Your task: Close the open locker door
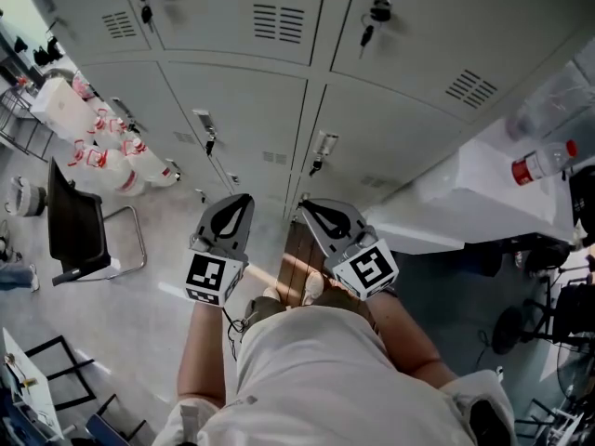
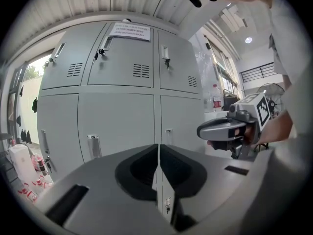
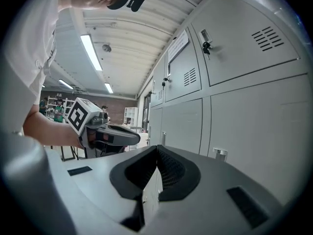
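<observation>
A push with the bare tips could skid on the smooth painted metal, or the door could bounce back unlatched. The left hand-held gripper point(image 2: 158, 151) and right hand-held gripper point(image 3: 155, 153) have jaws together and hold nothing. On the far lockers point(image 1: 232, 110), grey, vented and keyed, no door looks open. The low row is partly hidden.

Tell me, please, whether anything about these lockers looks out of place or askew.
Nothing stands out. Every locker door in view sits flush and shut, with keys hanging in several locks. The left tongs and right tongs are both shut, empty and clear of the doors.
</observation>
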Demonstrator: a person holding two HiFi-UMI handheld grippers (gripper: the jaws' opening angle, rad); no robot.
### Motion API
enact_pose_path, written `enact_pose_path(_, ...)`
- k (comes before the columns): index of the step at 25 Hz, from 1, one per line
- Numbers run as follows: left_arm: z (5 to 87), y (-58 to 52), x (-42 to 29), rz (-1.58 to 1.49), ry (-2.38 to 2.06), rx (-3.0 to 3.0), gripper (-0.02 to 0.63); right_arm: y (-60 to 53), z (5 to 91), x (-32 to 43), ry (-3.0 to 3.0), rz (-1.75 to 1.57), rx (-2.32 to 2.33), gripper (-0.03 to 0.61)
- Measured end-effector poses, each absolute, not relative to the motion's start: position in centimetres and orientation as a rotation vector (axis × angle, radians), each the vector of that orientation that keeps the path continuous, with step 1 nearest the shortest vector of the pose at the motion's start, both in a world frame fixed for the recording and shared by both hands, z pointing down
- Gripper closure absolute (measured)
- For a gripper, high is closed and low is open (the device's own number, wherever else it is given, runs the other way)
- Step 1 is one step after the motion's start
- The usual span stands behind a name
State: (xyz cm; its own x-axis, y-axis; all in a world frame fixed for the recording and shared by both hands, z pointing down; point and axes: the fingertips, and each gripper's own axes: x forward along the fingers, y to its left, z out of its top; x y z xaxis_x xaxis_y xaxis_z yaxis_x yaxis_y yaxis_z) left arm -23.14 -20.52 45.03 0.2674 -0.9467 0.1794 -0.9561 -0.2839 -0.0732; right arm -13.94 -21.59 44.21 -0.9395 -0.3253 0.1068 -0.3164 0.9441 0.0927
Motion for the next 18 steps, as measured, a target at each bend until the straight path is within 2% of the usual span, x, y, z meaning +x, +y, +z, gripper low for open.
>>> enact_pose_path(18, 44.8, -19.3, -22.3, 0.237, -1.861, 2.459, 0.597, -20.9, 44.5, -12.8, -3.027, -0.034, 0.474, 0.566)
